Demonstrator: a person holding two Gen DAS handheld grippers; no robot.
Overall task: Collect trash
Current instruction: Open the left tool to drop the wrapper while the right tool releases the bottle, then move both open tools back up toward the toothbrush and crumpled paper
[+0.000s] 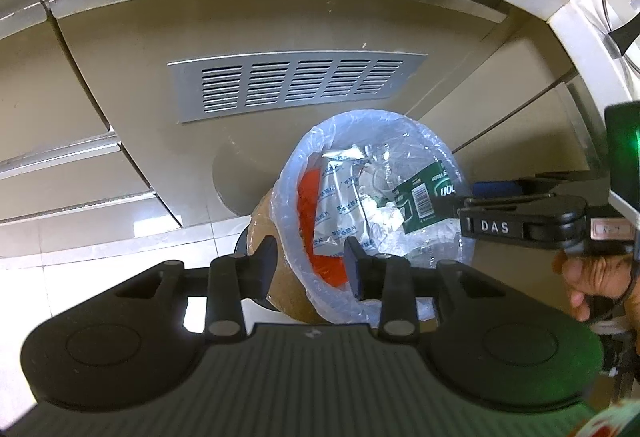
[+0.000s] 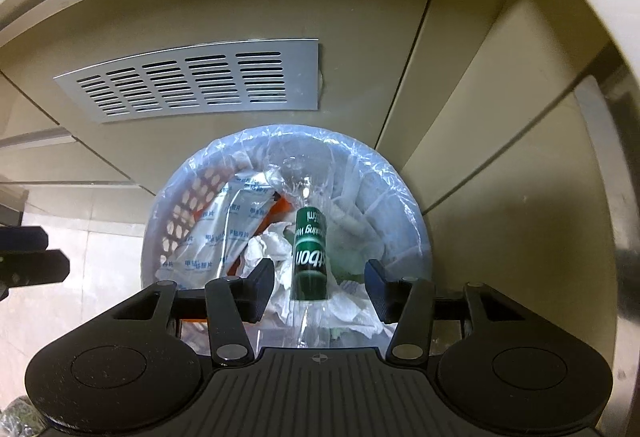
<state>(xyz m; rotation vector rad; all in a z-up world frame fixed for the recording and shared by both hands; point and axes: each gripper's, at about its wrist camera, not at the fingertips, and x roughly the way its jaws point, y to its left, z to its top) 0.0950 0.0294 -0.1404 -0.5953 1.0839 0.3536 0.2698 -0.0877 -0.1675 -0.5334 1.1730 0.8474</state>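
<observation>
Setting: beige cabinet fronts with a slotted metal vent panel (image 2: 196,83) stood behind an orange mesh waste basket (image 2: 180,221) lined with a clear plastic bag (image 2: 384,173), on pale floor tiles.
Bottle: 1 clear plastic bottle with a green label (image 2: 310,257) lay between the right fingers, over the basket's mouth, touching neither pad.
Right gripper (image 2: 320,287): released, jaws spread well clear of the bottle on both sides.
Left gripper (image 1: 310,265): partly parted, nothing clamped; 1 finger sat outside the basket's near rim and 1 inside, so it straddled bag and rim.
Contents: crumpled white tissue (image 2: 272,249) and a silver printed wrapper (image 2: 224,229) lay just beyond the right fingertips.
Handling: the bottle looked empty, so probably light, thin-walled, slick and easily crushed; the labelled midsection would give the surest hold.
Progress: judged as the drop itself, the bottle not yet settled among the trash.
</observation>
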